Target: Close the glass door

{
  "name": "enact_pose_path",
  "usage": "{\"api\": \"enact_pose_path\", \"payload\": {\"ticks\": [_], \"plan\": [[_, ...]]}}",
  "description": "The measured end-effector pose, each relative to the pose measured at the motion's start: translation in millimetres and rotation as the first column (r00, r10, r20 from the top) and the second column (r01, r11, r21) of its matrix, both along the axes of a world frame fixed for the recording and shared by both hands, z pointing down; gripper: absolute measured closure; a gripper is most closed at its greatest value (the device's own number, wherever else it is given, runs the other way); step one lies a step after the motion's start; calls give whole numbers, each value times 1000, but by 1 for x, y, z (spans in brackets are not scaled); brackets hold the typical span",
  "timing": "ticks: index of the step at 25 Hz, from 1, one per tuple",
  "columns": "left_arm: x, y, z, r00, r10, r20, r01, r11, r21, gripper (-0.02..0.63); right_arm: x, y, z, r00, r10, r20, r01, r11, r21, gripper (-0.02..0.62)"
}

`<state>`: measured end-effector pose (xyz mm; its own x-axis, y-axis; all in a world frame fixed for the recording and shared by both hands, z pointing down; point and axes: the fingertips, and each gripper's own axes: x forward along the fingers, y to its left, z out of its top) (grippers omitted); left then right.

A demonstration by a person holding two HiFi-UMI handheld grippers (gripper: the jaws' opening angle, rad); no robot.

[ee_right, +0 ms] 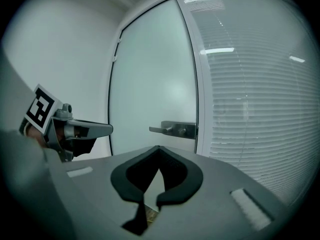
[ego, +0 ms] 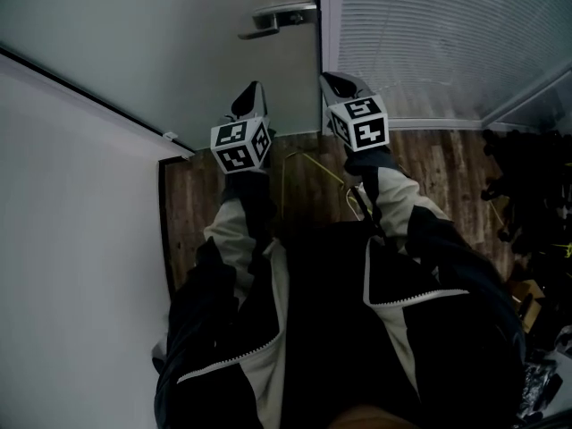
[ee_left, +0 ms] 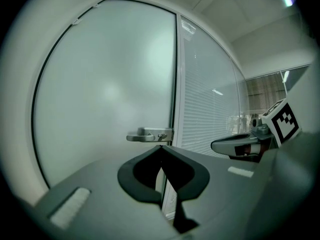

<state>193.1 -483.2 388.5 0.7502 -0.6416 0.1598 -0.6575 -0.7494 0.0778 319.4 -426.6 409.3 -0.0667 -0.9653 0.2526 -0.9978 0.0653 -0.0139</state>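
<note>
The frosted glass door fills the space ahead, its handle edge lying along the white frame with no gap that I can see. Its metal lever handle points left, away from that edge. Both grippers hang side by side short of the door, below the handle, touching nothing. My left gripper is shut and empty, its tips meeting in the left gripper view just under the handle. My right gripper is also shut and empty, pointing at the door near the handle.
A glass wall with white blinds stands right of the door. A plain white wall runs along the left. The floor is dark wood with a yellow cable on it. Dark clutter sits at the right.
</note>
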Motion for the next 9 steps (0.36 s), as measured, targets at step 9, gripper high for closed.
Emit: {"api": "enact_pose_path", "payload": {"ticks": [9], "plan": [[9,9,10,1000,-6,0,6,1000,-19,601,1,2,5,1000,-25,-1,25,1000,-17,594]]}}
